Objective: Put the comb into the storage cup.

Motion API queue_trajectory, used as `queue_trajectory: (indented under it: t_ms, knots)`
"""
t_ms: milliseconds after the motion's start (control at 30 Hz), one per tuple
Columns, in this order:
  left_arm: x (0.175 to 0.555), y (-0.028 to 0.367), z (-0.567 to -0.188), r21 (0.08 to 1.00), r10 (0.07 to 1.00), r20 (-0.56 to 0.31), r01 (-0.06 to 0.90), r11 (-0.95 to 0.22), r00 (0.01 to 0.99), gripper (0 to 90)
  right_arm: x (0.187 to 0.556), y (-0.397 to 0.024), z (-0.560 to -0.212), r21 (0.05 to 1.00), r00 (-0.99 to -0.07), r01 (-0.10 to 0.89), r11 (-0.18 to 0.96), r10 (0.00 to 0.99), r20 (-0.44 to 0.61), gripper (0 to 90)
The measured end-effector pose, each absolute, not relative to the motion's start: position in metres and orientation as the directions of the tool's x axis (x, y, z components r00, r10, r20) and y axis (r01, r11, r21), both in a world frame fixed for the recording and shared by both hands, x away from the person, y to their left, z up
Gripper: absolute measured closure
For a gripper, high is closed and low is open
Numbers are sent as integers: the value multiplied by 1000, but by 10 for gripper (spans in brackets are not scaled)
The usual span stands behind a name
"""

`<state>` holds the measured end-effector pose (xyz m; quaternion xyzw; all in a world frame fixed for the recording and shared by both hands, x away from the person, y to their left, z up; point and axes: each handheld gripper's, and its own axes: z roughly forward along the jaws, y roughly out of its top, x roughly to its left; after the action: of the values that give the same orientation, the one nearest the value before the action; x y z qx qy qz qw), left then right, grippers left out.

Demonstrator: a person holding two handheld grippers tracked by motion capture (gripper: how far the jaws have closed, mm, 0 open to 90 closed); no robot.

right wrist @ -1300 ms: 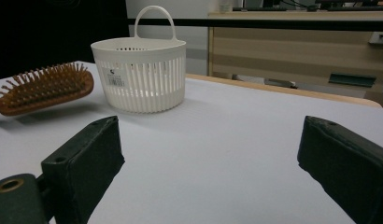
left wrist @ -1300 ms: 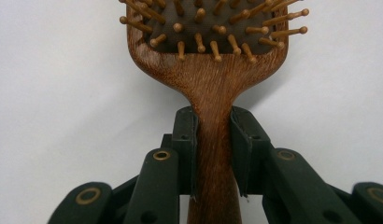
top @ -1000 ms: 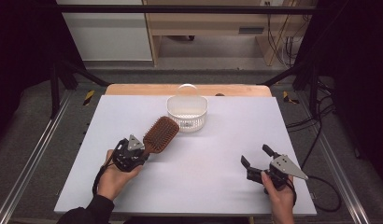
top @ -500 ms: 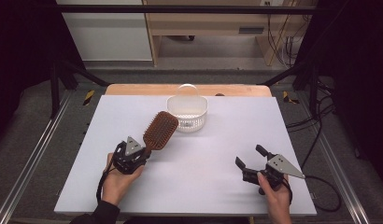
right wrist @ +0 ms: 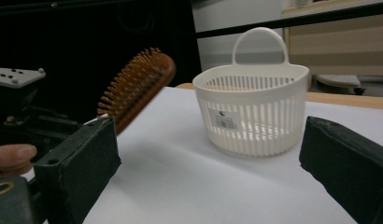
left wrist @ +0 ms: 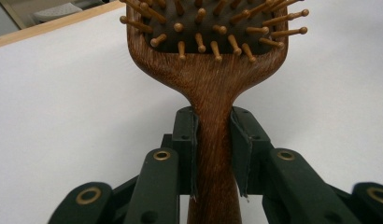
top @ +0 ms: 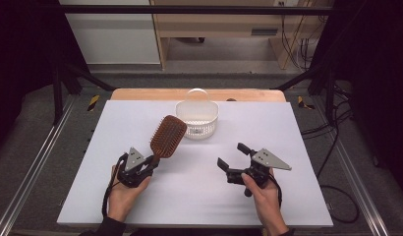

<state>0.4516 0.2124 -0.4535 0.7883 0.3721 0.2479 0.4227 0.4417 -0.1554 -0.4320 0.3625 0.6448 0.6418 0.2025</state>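
Observation:
A brown wooden hairbrush (top: 166,135) with pin bristles is held off the white table, head tilted up toward the basket. My left gripper (top: 151,161) is shut on the hairbrush's handle (left wrist: 216,135), its pads pressing both sides. A white slotted plastic basket (top: 197,118) with a loop handle stands upright at the table's far middle; the right gripper view has the basket (right wrist: 251,109) ahead and the hairbrush (right wrist: 136,86) at left. My right gripper (top: 233,156) stands open at the right front, nothing between its fingers.
The white table (top: 288,137) ends in a wooden strip (top: 155,93) at the far edge. Black frame bars and cables (top: 332,147) lie off to the right. Bare tabletop lies between the two grippers.
The right gripper has moved left and away from the front edge, toward the table's middle. The left hand and hairbrush have barely shifted.

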Motion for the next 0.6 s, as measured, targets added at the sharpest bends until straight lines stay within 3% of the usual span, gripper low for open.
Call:
queue_trajectory:
  t_ms: [400,600]
  knots:
    - [441,207,-453,875,786,76,337,-348,614,725,468,-132,-397,970,-674,230,-83,705,220,77]
    - [435,202,-451,897,780,102,281,-340,618,725,473,-118,-396,963,-695,254,-92,675,247,68]
